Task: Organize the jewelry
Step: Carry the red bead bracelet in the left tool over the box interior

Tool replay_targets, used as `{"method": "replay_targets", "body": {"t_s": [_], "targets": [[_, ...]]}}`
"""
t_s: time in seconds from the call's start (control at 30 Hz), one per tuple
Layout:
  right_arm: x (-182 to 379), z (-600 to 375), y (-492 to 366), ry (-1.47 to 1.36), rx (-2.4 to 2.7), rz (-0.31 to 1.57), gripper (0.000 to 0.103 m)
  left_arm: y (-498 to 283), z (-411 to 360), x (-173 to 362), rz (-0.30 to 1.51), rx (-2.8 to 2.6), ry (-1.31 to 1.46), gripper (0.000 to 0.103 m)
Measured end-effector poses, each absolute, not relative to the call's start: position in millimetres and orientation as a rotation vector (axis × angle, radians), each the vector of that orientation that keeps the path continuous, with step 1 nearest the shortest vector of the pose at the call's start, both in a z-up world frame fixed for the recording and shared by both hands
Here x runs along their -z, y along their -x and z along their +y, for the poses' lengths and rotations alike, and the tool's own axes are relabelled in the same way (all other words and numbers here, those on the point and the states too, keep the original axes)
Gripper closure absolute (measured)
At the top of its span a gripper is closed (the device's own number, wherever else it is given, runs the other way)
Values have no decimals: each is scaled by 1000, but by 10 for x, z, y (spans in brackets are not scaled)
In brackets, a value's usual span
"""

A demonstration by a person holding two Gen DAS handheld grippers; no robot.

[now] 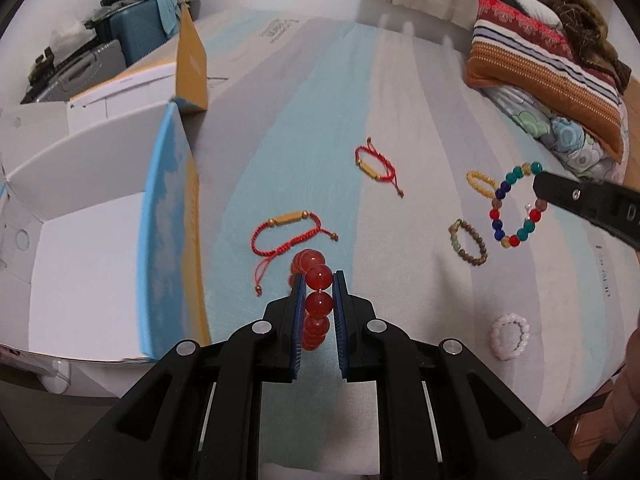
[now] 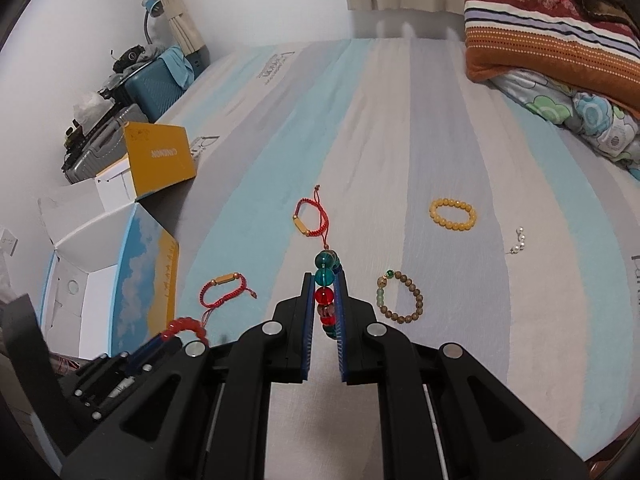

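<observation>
My left gripper [image 1: 319,278] is shut on a bracelet of big red beads [image 1: 319,274], which hangs above the striped bed sheet. My right gripper [image 2: 325,280] is shut on a bracelet of teal, red and blue glass beads [image 2: 324,276], also lifted off the sheet. On the sheet lie two red cord bracelets [image 1: 286,232] [image 1: 374,164], a yellow bead bracelet [image 2: 453,210], a brown bead bracelet [image 2: 400,296], a pale pink bead bracelet [image 1: 510,336] and a small pearl piece [image 2: 518,242]. An open white box with a sky-print side [image 1: 100,240] stands to the left.
A yellow box lid [image 2: 160,160] stands behind the open box. Striped pillows and a flowered quilt [image 2: 552,52] fill the far right of the bed. Suitcases [image 2: 152,84] are piled by the wall on the left.
</observation>
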State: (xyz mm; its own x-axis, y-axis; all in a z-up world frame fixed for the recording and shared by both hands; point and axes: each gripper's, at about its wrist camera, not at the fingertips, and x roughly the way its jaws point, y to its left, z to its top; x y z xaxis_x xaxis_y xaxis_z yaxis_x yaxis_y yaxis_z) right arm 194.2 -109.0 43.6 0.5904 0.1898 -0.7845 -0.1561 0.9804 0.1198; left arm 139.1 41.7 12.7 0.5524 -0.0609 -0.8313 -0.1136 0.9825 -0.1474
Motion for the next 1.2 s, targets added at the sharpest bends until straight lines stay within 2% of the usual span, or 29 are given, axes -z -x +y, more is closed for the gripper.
{"method": "replay_targets", "body": {"t_s": [0.57,0.97,1.2], "targets": [[-820,-823,-1742,-44,-271,840,94,-1153,1008,-839,916,-82,234,91],[-858,-257,-1703,-19,-359,823,94,-985,1659,-968,913,-131,286,91],[-877,60,-1642,-28,-415,810,94,-878,2096,-872,922,-192,294,91]]}}
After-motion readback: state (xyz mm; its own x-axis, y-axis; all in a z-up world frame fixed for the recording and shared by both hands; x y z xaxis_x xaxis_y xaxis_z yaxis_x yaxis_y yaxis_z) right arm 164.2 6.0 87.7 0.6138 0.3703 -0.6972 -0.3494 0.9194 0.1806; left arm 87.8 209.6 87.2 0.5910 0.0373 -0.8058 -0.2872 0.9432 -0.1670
